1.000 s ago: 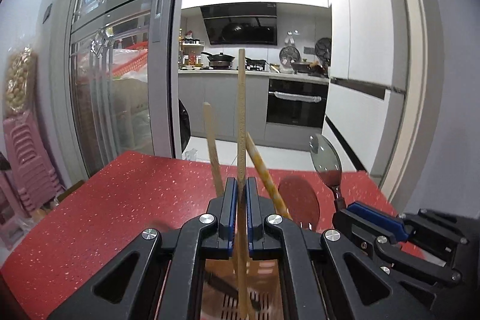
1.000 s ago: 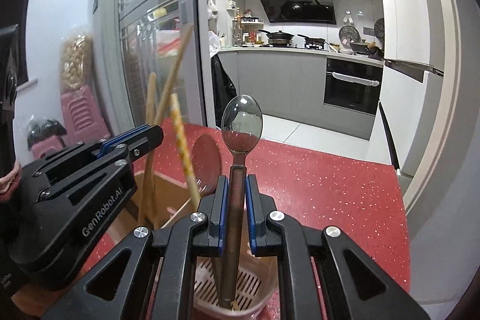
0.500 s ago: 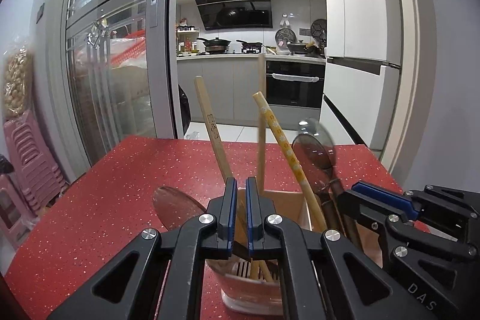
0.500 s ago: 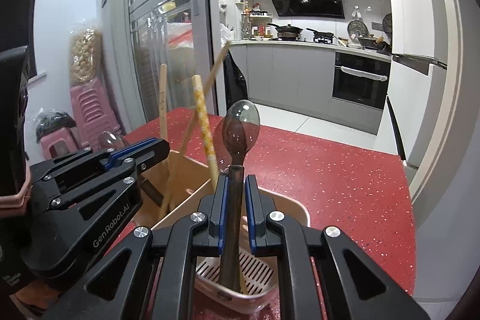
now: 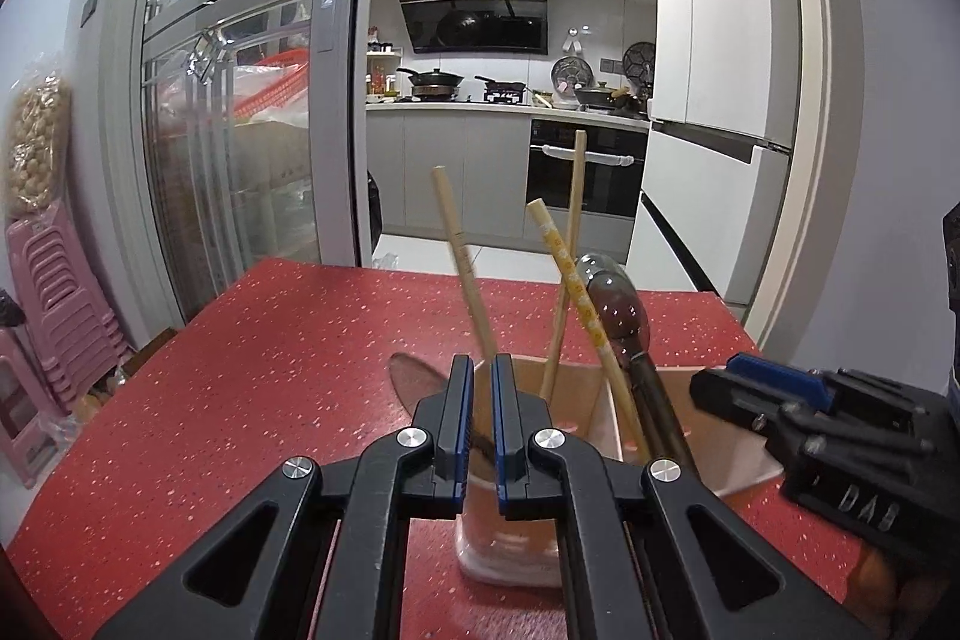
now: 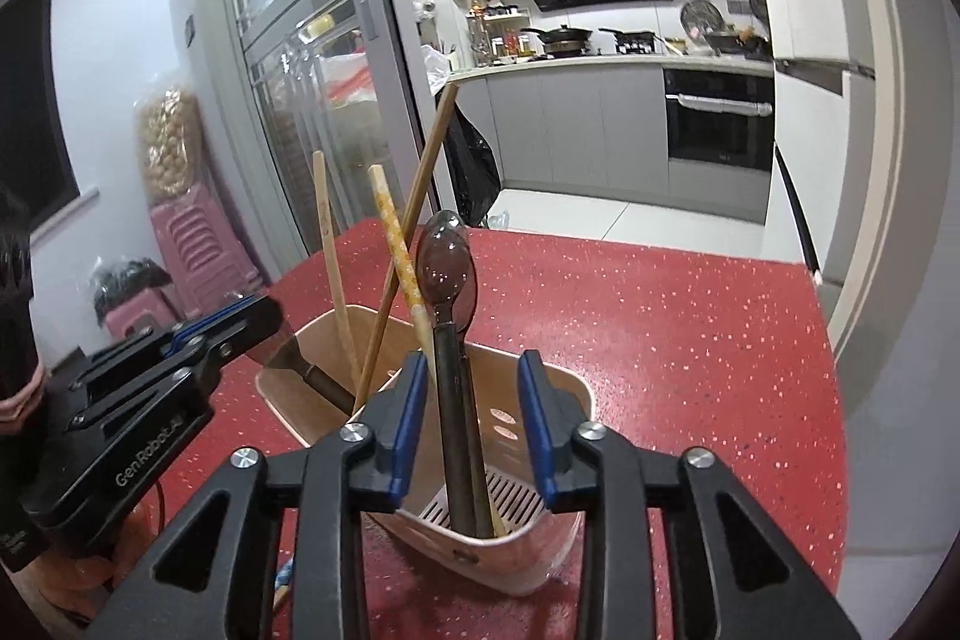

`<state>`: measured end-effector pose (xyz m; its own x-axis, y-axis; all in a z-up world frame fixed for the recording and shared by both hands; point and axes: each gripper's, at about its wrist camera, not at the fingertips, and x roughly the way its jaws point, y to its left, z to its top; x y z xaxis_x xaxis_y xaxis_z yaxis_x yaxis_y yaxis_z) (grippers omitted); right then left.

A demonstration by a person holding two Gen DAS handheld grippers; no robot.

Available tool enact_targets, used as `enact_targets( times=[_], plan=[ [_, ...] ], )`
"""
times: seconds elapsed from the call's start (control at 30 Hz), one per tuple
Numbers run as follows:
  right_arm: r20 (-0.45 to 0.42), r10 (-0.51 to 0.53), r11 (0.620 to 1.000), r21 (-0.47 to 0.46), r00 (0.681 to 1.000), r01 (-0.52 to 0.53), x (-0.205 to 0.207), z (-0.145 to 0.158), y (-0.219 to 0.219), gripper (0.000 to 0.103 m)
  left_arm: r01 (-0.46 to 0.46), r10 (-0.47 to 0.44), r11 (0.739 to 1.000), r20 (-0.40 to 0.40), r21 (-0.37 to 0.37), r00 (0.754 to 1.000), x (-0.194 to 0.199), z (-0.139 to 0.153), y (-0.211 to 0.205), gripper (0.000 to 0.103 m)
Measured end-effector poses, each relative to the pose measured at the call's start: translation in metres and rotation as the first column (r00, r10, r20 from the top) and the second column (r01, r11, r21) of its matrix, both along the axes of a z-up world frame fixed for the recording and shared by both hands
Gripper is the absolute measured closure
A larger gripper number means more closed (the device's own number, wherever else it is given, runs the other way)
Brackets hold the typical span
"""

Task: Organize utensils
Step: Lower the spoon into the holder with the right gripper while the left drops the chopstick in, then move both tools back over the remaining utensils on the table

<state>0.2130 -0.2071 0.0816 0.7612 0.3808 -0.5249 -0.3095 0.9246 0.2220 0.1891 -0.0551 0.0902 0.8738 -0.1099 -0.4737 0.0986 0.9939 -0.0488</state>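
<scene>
My right gripper (image 6: 471, 424) has just been opening: a second ago its pads clamped the dark handle of the spoon (image 6: 447, 262); now the handle stands free between the parted jaws, bowl up, in the utensil holder (image 6: 576, 388).

My left gripper (image 5: 480, 424) gripped a wooden chopstick (image 5: 570, 244) a second ago. That chopstick now leans in the holder with the other two, and the jaws are closed with nothing between them.

In the left wrist view, the holder has shifted from under the gripper to just beyond its tips.
</scene>
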Motion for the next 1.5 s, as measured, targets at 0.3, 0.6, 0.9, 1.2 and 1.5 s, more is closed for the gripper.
enact_targets(
  times=[0.3, 0.6, 0.9, 1.2, 1.5],
  plan=[
    [-0.069, -0.021, 0.994, 0.102, 0.997, 0.028, 0.000, 0.004, -0.015, 0.061, -0.027, 0.027, 1.000, -0.027, 0.014, 0.999, -0.020, 0.004, 0.014, 0.072],
    [-0.111, -0.035, 0.991, 0.122, 0.993, 0.049, -0.025, 0.006, -0.017, 0.051, 0.002, -0.001, 1.000, -0.087, 0.009, 0.996, -0.034, -0.001, 0.021, 0.072],
    [-0.186, -0.033, 0.989, 0.137, 0.982, 0.059, -0.061, -0.006, -0.012, 0.044, 0.002, 0.002, 1.000, -0.169, 0.024, 0.986, -0.057, -0.017, 0.034, 0.000],
    [-0.293, -0.039, 0.989, 0.122, 0.955, 0.078, -0.095, -0.033, -0.003, 0.021, -0.007, 0.027, 0.996, -0.228, 0.088, 0.973, -0.067, -0.057, 0.043, 0.000],
    [-0.417, -0.068, 0.991, 0.073, 0.907, 0.108, -0.118, -0.062, 0.008, 0.021, 0.007, 0.030, 0.995, -0.353, 0.103, 0.935, -0.067, -0.101, 0.060, 0.000]
  ],
)
